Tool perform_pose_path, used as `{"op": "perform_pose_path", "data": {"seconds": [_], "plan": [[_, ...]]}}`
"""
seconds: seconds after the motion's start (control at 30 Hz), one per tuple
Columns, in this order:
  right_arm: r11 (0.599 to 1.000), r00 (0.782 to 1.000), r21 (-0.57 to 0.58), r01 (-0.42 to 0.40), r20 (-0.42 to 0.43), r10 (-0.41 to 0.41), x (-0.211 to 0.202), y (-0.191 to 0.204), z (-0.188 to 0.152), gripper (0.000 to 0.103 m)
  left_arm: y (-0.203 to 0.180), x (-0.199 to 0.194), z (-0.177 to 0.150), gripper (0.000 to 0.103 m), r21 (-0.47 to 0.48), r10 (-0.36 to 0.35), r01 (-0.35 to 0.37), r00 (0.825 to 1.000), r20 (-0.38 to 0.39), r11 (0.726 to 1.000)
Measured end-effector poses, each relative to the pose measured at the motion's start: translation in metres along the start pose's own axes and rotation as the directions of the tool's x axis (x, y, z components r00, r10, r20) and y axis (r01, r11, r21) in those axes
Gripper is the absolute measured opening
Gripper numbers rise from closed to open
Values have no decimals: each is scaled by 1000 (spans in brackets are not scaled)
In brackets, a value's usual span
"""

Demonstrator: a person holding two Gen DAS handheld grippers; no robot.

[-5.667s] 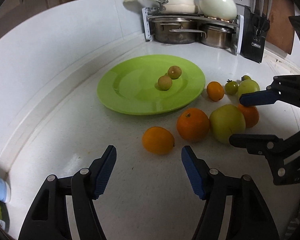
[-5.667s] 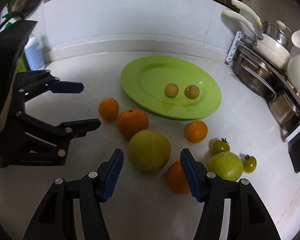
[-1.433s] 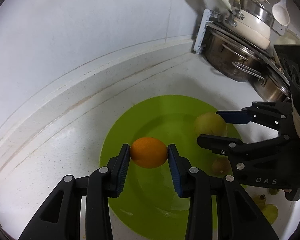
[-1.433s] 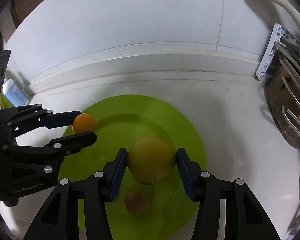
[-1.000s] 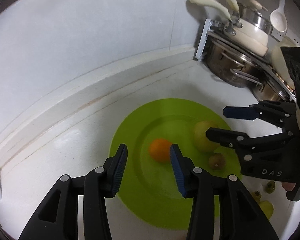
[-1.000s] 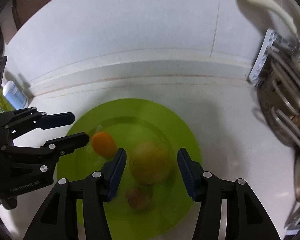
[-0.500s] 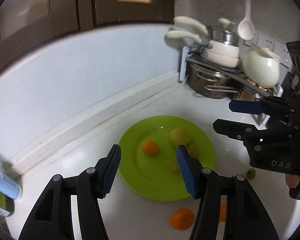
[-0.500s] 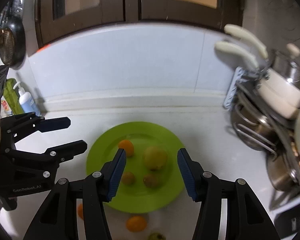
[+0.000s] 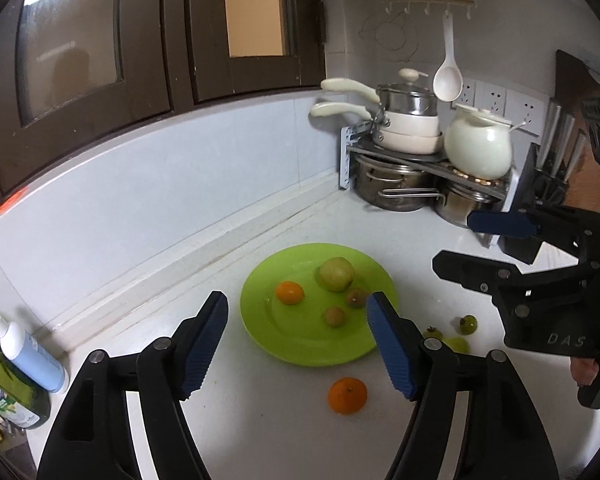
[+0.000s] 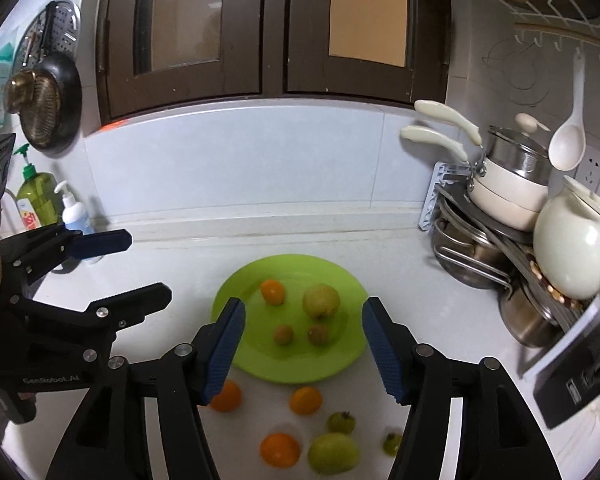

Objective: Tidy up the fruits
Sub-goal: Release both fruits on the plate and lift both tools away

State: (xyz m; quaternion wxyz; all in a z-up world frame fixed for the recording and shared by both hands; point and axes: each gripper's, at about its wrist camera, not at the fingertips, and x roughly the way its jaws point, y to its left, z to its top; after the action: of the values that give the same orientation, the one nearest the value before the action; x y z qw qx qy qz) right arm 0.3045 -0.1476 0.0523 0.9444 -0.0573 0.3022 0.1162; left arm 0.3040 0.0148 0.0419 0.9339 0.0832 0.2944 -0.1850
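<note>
White counter [image 9: 260,420] carries a green plate [image 9: 300,344] of fruit, below both empty grippers, left gripper [image 9: 296,344] and right gripper [image 10: 302,346], jaws just widened; fruits behind fingers partly hidden.

A home kitchen: white counter [image 10: 400,292] under dark cabinets [image 10: 260,28], stacked pots [image 9: 404,128] on a corner rack, a hanging ladle [image 9: 447,76], a knife block [image 9: 540,200], and soap bottles [image 10: 40,200] by the wall.

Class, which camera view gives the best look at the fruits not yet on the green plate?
The right wrist view: it shows six loose fruits on the counter in front of the green plate. The left wrist view shows only one orange clearly; its own finger partly hides some small green fruits.
</note>
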Motion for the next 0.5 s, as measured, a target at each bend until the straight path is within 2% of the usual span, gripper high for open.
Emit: {"op": "perform_pose_path", "data": {"seconds": [0.5], "plan": [[992,995,90,85,49,-90,-48,33,-39,62,-3,-38,-28,74,66,-51,47,998,49,997]]}}
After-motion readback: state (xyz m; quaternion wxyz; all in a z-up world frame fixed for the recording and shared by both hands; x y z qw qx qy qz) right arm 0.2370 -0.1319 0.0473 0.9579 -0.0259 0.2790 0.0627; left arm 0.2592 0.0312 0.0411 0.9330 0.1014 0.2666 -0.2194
